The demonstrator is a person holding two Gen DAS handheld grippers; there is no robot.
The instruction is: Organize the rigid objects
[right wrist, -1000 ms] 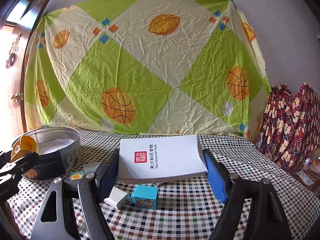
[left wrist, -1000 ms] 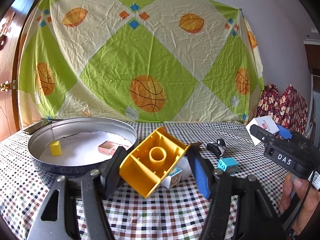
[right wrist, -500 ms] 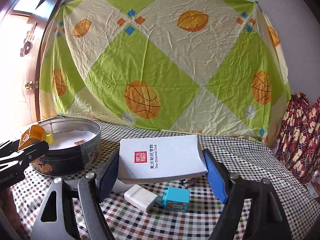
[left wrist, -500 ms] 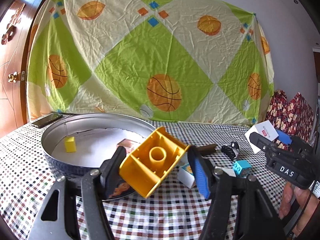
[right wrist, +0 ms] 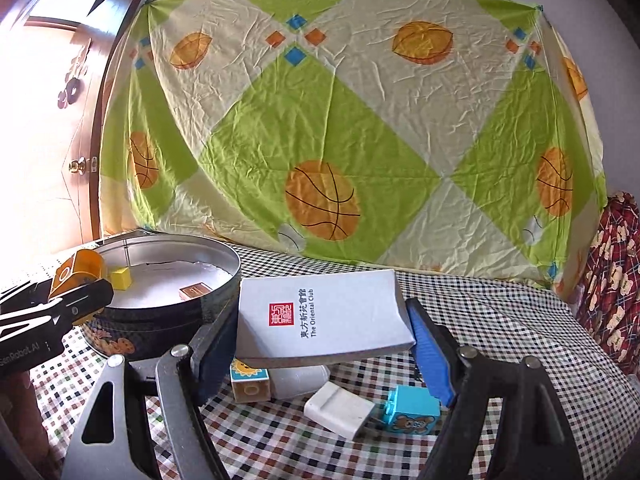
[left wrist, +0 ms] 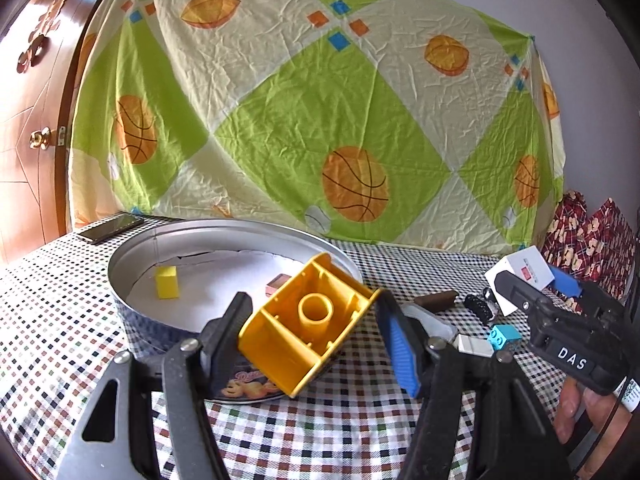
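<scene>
My left gripper (left wrist: 316, 330) is shut on a big yellow toy brick (left wrist: 308, 324) and holds it, hollow side up, above the near rim of a round metal tin (left wrist: 132, 248). The tin holds a small yellow cube (left wrist: 167, 282) and a copper-coloured block (left wrist: 278, 283). My right gripper (right wrist: 322, 342) is shut on a white box (right wrist: 320, 316) printed "The Oriental Club", held above the table to the right of the tin (right wrist: 160, 332). The right gripper also shows in the left wrist view (left wrist: 532, 280), and the left gripper in the right wrist view (right wrist: 86, 284).
On the checked cloth lie a white block (right wrist: 338, 409), a blue bear cube (right wrist: 412, 410), a sun-printed cube (right wrist: 250, 384) and a clear tub (right wrist: 298, 378). A dark stick (left wrist: 436, 300) and a black toy (left wrist: 478, 306) lie farther back. A phone (left wrist: 110, 228) lies at the far left.
Both grippers have moved left and nearer the tin with their loads. The yellow brick now hangs over the tin's near rim. The white box has risen a little.
</scene>
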